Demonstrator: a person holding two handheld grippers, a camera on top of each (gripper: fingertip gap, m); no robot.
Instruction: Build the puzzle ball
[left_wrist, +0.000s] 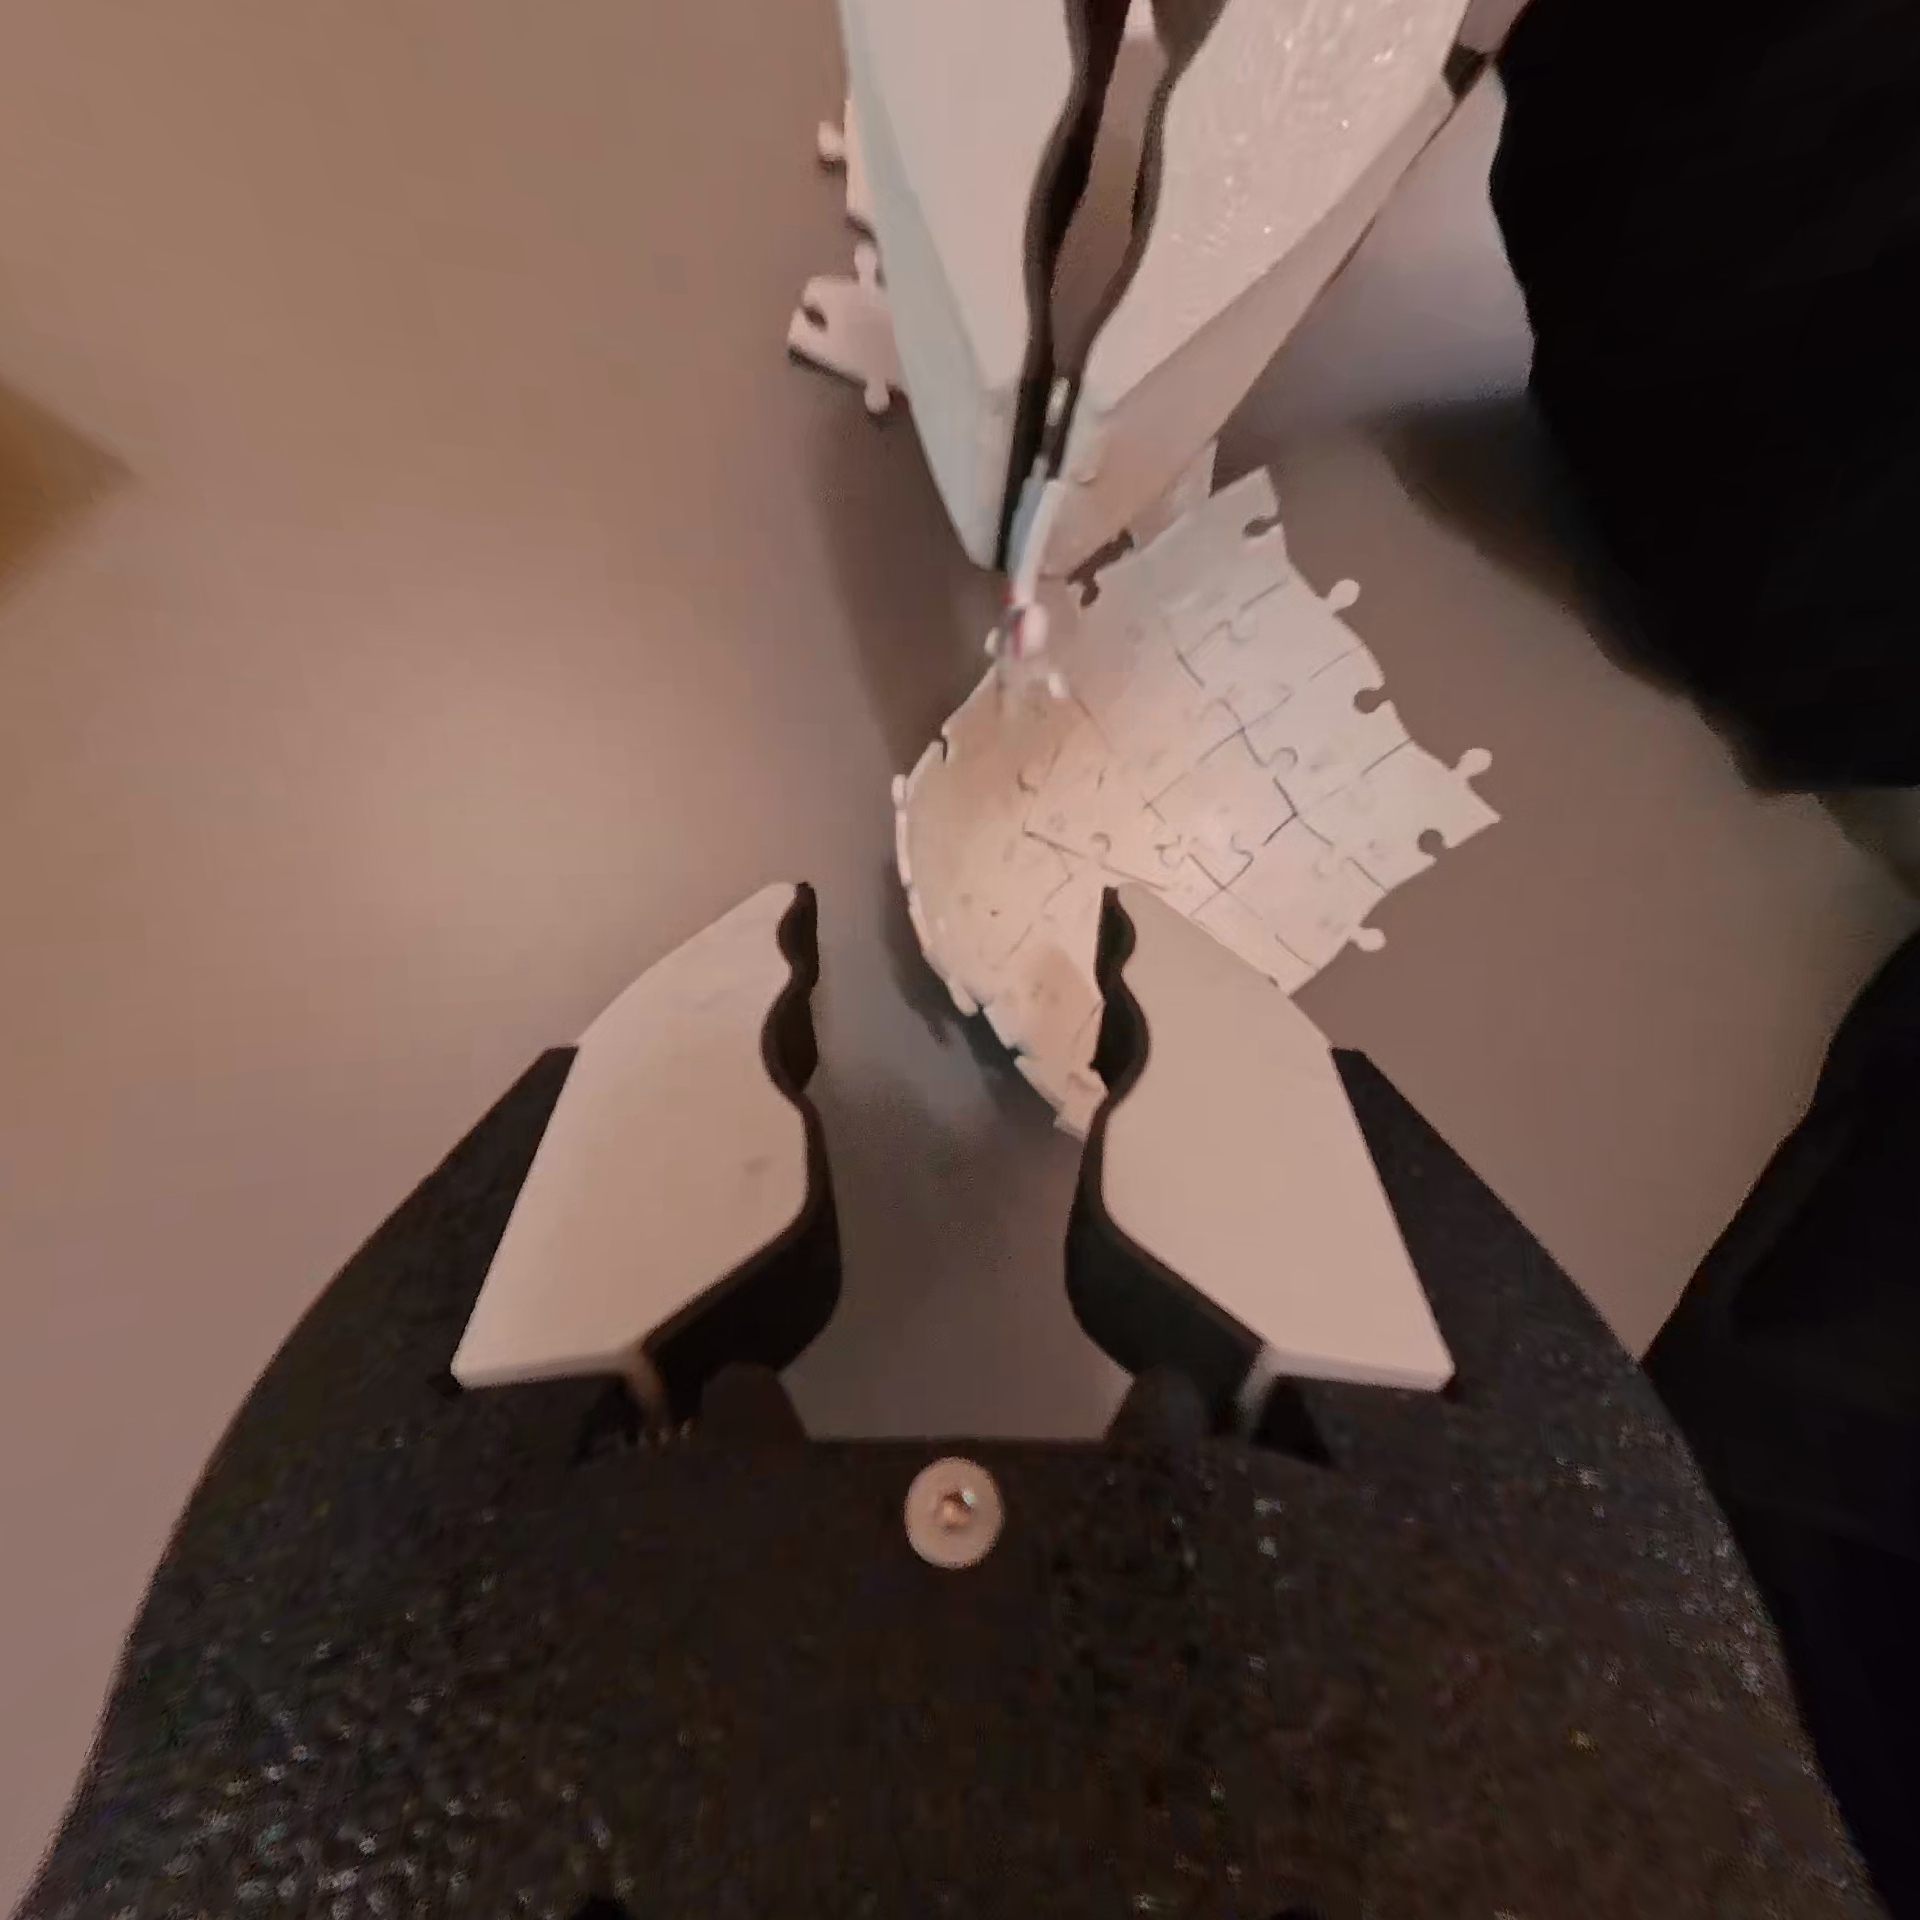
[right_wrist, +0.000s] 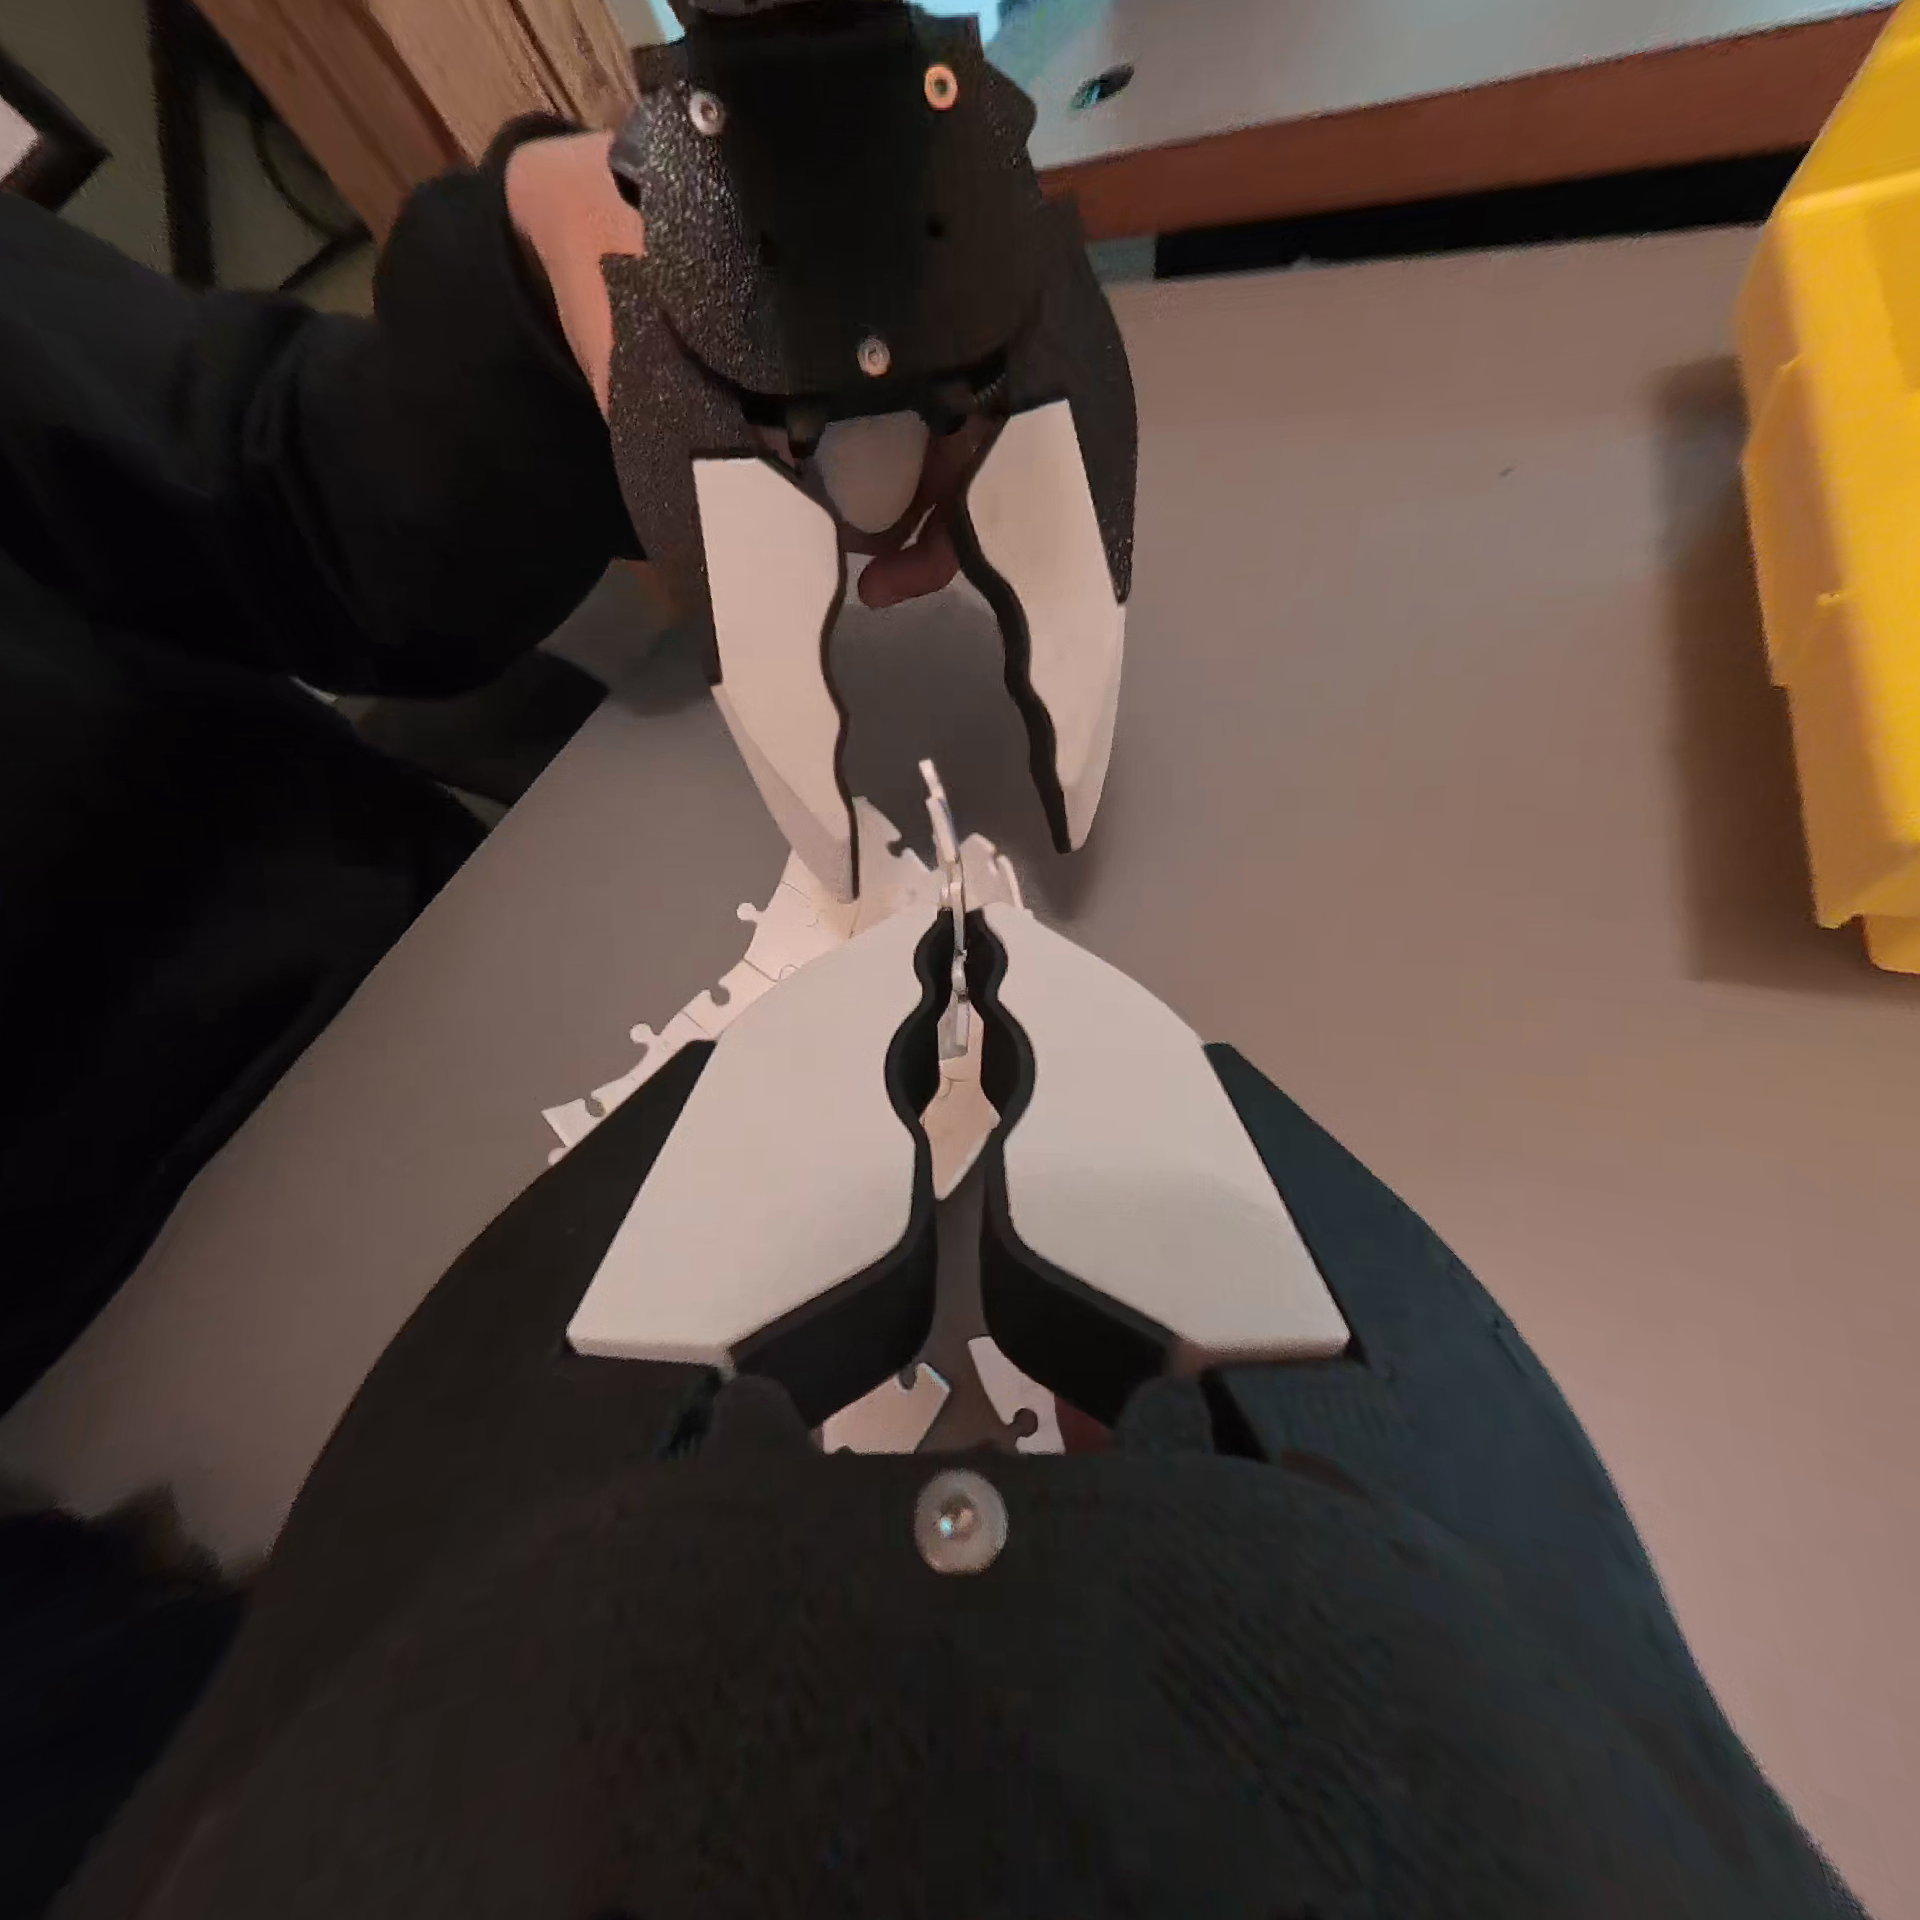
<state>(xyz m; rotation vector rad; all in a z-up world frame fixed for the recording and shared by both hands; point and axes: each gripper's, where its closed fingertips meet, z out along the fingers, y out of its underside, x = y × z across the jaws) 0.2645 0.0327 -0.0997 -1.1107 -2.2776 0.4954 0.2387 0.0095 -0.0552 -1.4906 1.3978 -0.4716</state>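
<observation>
Black textured housing fills the bottom of each wrist view, with two white fingers edged in wavy black pads reaching forward from it. On the left gripper (left_wrist: 961, 914) the fingers stand well apart with nothing between them, and its right fingertip hides part of the near edge of a curved sheet of joined white puzzle pieces (left_wrist: 1195, 790). That sheet, a partly built section of the puzzle ball, rests on the grey table (left_wrist: 416, 727) just ahead of the left gripper and a little to its right, bowed like a shallow dish with knobbed tabs along its outer edges. Beyond it, the right gripper (left_wrist: 1023, 540) comes down from the top of the left wrist view, its fingers drawn almost together on a single thin puzzle piece (right_wrist: 951, 904) held edge-on at the far rim of the curved sheet; whether the piece touches the sheet is hard to tell. From the right wrist view the same piece stands upright between the nearly closed pads, poking out past the fingertips. Two loose puzzle pieces (left_wrist: 842, 332) lie on the table behind the right gripper's left side. A person's hand (right_wrist: 561, 249) in a black sleeve holds the left gripper. Off to the right gripper's far right sits a yellow plastic bin (right_wrist: 1839, 540).
</observation>
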